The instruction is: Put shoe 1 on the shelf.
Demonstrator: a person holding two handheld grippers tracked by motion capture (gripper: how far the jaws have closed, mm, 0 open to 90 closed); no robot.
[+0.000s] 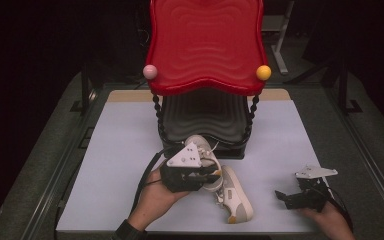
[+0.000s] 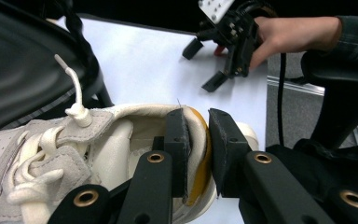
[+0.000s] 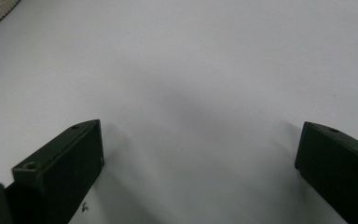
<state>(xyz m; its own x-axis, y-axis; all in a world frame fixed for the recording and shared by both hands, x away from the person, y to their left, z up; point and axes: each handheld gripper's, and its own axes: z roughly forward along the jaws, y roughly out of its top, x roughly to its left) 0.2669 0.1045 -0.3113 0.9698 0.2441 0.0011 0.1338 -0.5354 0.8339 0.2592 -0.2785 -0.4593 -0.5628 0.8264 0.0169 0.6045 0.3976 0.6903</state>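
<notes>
My left gripper (image 1: 214, 175) is shut on the heel collar of a cream sneaker (image 1: 199, 146), whose toe points at the rack's black lower shelf (image 1: 205, 120). In the left gripper view one jaw sits inside the heel and the other outside, so my left gripper (image 2: 198, 119) pinches the collar of the cream sneaker (image 2: 51, 149), whose laces are tied. A second cream sneaker (image 1: 237, 199) lies on the white table just right of my left hand. My right gripper (image 1: 286, 196) rests open near the table's front right; in its own view my right gripper (image 3: 198, 144) has nothing between its jaws.
A shoe rack with a red upper shelf (image 1: 205, 45) stands at the back middle of the white table (image 1: 120, 150), with a pink ball (image 1: 150, 71) and a yellow ball (image 1: 263, 72) on its posts. My right gripper (image 2: 207, 65) is across the table in the left gripper view.
</notes>
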